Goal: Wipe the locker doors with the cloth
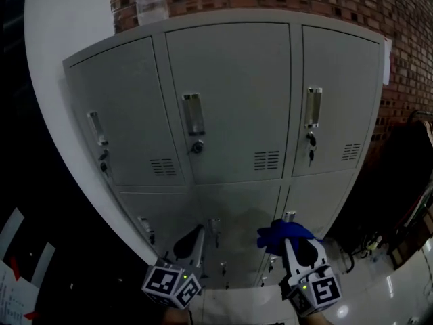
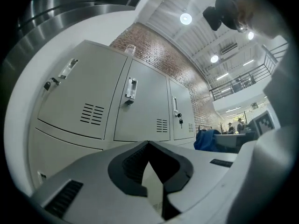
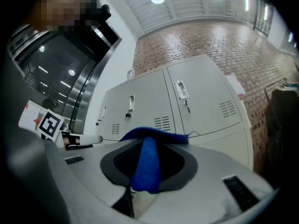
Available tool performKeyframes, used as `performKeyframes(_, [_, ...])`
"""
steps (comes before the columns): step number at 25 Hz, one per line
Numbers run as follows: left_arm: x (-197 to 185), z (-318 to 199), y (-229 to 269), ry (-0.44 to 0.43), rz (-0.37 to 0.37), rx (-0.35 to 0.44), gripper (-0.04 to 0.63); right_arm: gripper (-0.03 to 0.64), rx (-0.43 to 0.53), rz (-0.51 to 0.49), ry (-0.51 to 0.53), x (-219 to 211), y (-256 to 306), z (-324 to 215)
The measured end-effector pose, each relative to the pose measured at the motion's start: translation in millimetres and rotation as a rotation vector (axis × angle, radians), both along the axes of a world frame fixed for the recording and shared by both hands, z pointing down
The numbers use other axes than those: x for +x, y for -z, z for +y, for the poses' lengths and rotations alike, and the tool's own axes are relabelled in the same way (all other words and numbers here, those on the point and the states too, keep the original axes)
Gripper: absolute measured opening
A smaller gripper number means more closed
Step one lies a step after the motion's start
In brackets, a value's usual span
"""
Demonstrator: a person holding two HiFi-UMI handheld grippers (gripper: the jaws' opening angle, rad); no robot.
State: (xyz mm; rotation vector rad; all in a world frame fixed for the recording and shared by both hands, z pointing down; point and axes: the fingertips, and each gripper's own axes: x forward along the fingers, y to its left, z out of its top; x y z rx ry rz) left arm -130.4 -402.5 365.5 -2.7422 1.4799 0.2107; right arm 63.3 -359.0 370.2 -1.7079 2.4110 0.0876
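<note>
Cloth sits pinched in the right tool, near the lower locker doors; left tool is closed, empty. Best to press the cloth flat, then sweep each panel in overlapping strokes, skirting handles.

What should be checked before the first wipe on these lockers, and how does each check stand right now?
1. Grip: ok, the cloth is clamped in the right hand-held gripper.
2. Spare tool: ok, the left hand-held gripper has its jaws together on nothing.
3. Closed: ok, all locker doors in view are shut.
4. Contact: not ok, the cloth seems to hang short of the lower doors.
5. Snags: not ok, a key hangs in the upper right door's lock.
6. Top: cannot tell whether the bottle up there stands steady.
</note>
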Motion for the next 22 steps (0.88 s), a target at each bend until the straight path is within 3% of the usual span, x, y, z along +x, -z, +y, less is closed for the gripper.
performKeyframes(8, [-14,5,-16,0.059,-0.061,-0.026,-0.002,0.097,-0.042,0.022,0.037,-26,-9,-15])
performKeyframes(13, [-6,23,-13,0.059,-0.036,-0.030,-0.002,0.097,-0.071,0.002,0.123,-42,-12,1])
performKeyframes(15, [4,53,2,0.041,-0.021,-0.015,-0.002,0.097,-0.035,0.006,0.180,-46,-1,27])
performKeyframes(18, [25,103,13,0.063,-0.028,0.036,-0.002,0.098,0.058,0.070,0.184,-31,13,78])
performKeyframes(22, [71,181,-12,0.123,-0.030,0.039,-0.002,0.098,0.088,0.121,0.175,15,-12,168])
